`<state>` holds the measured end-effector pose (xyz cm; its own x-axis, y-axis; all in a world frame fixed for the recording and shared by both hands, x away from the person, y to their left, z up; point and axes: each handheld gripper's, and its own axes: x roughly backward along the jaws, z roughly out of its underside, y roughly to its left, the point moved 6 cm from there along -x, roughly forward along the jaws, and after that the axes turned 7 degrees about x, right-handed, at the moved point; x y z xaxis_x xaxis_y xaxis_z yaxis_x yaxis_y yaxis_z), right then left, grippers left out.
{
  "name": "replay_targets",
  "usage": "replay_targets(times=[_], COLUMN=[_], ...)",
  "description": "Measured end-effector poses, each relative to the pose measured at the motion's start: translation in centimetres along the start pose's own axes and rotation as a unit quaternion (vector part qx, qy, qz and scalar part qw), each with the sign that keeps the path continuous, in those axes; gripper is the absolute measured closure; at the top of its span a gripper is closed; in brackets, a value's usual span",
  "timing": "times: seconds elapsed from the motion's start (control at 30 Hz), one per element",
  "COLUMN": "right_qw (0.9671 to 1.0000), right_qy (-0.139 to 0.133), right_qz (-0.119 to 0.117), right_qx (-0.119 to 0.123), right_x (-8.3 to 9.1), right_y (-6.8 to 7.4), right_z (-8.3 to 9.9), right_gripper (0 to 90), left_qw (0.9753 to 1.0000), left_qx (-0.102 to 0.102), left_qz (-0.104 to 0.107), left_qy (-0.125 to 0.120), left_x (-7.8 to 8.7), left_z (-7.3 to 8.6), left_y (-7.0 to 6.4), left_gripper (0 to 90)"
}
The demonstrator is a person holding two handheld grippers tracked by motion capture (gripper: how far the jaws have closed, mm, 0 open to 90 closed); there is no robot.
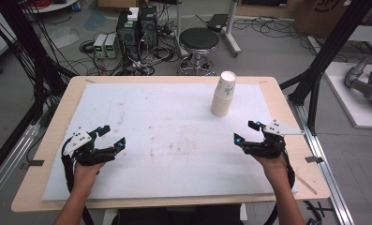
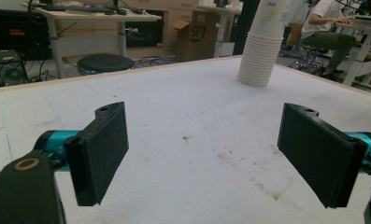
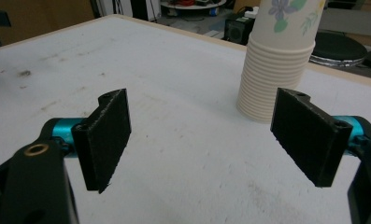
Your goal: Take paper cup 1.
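Risk is tipping: cup stack (image 1: 223, 93) stands tall nr far edge of tabletop (image 1: 52, 140), right of middle. My right hand-held gripper (image 1: 247, 131) is nearest, left hand-held gripper (image 1: 112, 136) farther; both jaws wide apart, empty. Pinch too high or nudge sideways & it topples.

Lab: computer towers (image 1: 137, 29), floor cables (image 1: 141, 63), aluminium frames (image 1: 325, 51).
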<state>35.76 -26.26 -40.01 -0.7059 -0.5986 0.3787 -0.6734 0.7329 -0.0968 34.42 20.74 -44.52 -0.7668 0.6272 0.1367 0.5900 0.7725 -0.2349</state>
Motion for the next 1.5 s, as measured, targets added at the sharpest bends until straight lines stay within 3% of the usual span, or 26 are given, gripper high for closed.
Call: replay_targets(times=[0.83, 1.23, 1.5], right_qw=[0.9996, 0.9984, 0.9974], right_qy=[0.023, 0.052, 0.067], right_qz=[0.008, 0.020, 0.026], right_qx=[0.016, 0.004, 0.004], right_x=[-3.8, -6.2, -7.8], right_y=[-3.5, -6.0, -6.9], right_z=[-6.7, -8.6, -9.3], right_gripper=[20.6, 20.6, 20.6], left_qw=[1.0000, 1.0000, 0.9999], left_qx=[0.002, 0.006, 0.006], left_qz=[0.004, 0.006, 0.007], left_qy=[0.003, 0.003, 0.004], left_x=[-0.2, -0.4, -0.5], left_z=[0.2, 0.2, 0.3], left_y=[0.0, 0.1, 0.2], left_gripper=[16.3, 16.4, 16.3])
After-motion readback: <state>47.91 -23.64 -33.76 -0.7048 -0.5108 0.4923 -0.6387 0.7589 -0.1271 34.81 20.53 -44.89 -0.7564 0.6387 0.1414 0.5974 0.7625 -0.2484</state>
